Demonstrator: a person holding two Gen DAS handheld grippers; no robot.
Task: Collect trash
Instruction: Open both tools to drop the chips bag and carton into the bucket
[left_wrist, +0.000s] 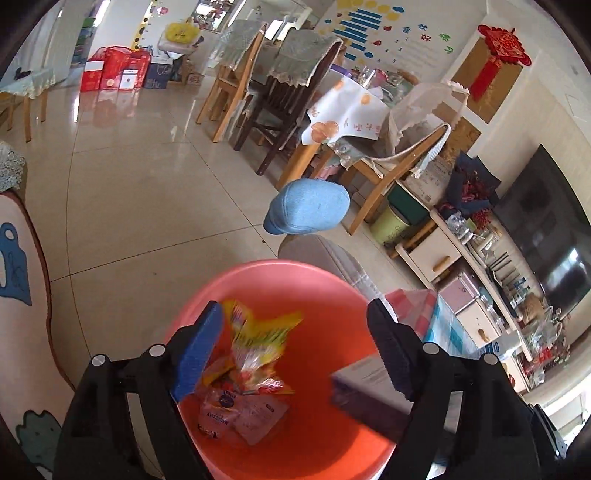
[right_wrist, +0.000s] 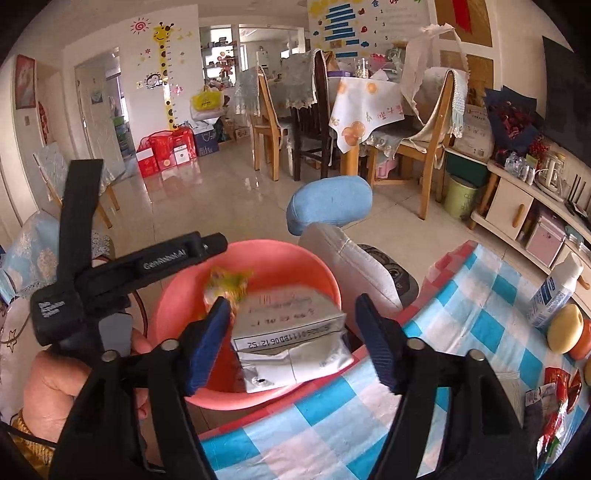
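Over the basin (left_wrist: 273, 273), both pieces of trash look freshly let go. The yellow wrapper (left_wrist: 258, 332) hangs blurred above the basin's floor, just off my left gripper (left_wrist: 295, 347); its jaws stand wide and grip nothing. The carton (right_wrist: 291, 332) tilts over the basin's near rim, between the spread jaws of my right gripper (right_wrist: 291, 339), and neither pad touches it. A white packet (left_wrist: 240, 410) already lies on the basin's floor.

To do this step well, I'd hold both grippers above the basin until the carton slides fully inside, since it could tip out toward the checked cloth (right_wrist: 461, 332). More wrappers (right_wrist: 557, 391) lie on that cloth, well right of the basin; I'd go there next.
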